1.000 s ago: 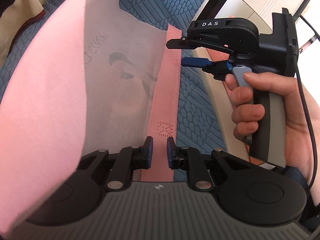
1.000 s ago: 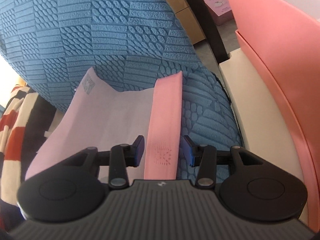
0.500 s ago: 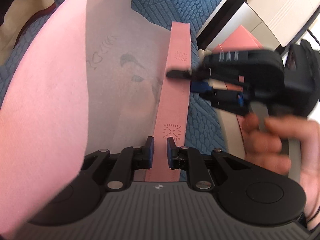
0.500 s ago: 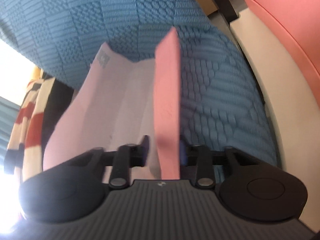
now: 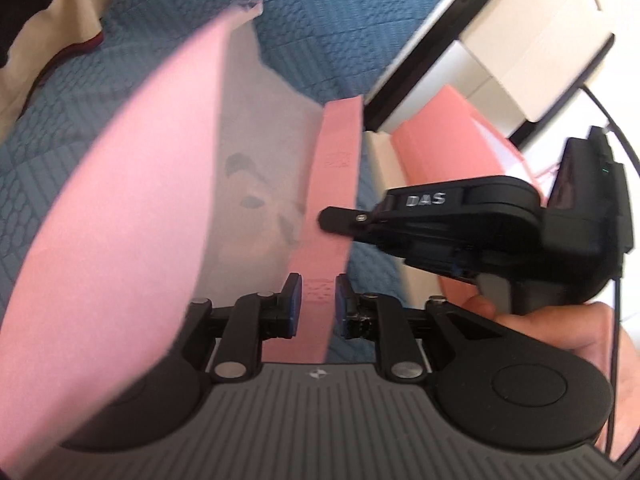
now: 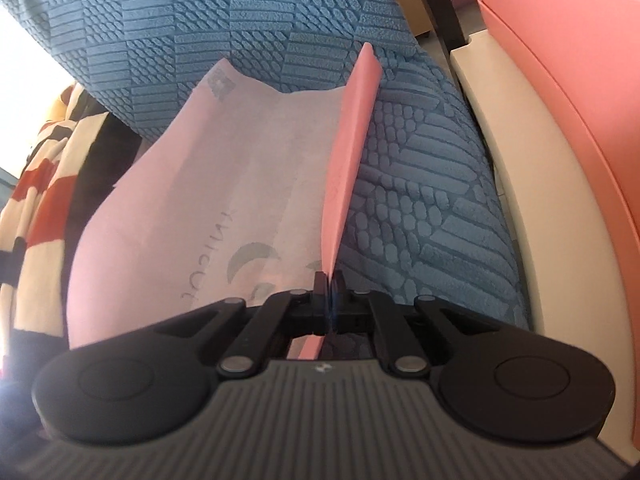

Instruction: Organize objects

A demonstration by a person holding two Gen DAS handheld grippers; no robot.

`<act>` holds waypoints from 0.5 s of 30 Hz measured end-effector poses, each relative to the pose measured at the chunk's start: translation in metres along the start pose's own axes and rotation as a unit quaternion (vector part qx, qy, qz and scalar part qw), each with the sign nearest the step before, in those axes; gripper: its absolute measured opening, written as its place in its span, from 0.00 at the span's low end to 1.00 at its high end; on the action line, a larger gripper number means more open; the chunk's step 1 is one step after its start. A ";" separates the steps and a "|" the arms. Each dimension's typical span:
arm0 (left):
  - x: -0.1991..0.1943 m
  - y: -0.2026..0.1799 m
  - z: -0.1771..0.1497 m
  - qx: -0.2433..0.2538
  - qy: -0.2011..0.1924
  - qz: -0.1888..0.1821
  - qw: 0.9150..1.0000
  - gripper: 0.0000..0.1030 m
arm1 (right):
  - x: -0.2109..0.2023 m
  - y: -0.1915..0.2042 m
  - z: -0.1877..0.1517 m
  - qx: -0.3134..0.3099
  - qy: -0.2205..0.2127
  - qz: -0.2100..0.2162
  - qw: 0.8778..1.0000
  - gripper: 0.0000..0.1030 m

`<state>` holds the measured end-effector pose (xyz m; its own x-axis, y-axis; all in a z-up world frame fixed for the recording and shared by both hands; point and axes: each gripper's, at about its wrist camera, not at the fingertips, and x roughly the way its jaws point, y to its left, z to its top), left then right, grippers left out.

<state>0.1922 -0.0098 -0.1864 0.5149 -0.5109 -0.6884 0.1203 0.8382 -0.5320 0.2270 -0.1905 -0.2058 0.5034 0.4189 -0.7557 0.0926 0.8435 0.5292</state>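
Observation:
A pink fabric bag (image 5: 120,220) with a pale lining lies on a blue quilted cover, and it also fills the left of the right wrist view (image 6: 200,200). Its pink strap (image 5: 336,152) runs along the bag's right side. My left gripper (image 5: 318,308) has the strap between its blue pads; its jaws are opening and the pads stand just off the strap. Farther along, my right gripper (image 5: 326,218), held by a hand, bites the same strap. In its own view the right gripper (image 6: 330,284) is shut on the strap (image 6: 352,140), which stands on edge.
The blue quilted cover (image 6: 420,208) spreads under everything. A cream ledge (image 6: 520,200) and a pink box (image 6: 568,100) border it on the right. A striped red, cream and black cloth (image 6: 36,184) lies at the left. Pale drawers (image 5: 532,36) stand at the top right.
My right gripper moved onto the strap and closed on it, turning the strap from flat to edge-up. The left gripper's pads have drawn slightly apart around the strap.

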 end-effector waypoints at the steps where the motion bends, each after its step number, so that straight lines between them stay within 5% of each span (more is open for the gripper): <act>1: -0.001 -0.002 -0.001 0.004 -0.001 -0.005 1.000 0.36 | -0.001 0.000 -0.001 0.003 -0.001 0.000 1.000 0.04; 2: -0.001 -0.004 -0.002 0.009 -0.002 -0.010 1.000 0.44 | -0.001 -0.001 -0.001 0.006 -0.001 0.000 1.000 0.04; 9: 0.008 -0.020 -0.009 0.074 0.008 0.023 0.997 0.44 | -0.006 0.003 -0.005 0.006 -0.001 -0.006 1.000 0.04; 15: 0.015 -0.030 -0.014 0.104 0.017 0.043 0.993 0.32 | -0.019 0.000 -0.004 -0.007 -0.020 -0.038 0.999 0.04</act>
<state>0.1843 -0.0449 -0.1874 0.5033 -0.4384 -0.7447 0.2518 0.8987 -0.3590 0.2138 -0.1972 -0.1926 0.5302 0.3402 -0.7766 0.1198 0.8767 0.4658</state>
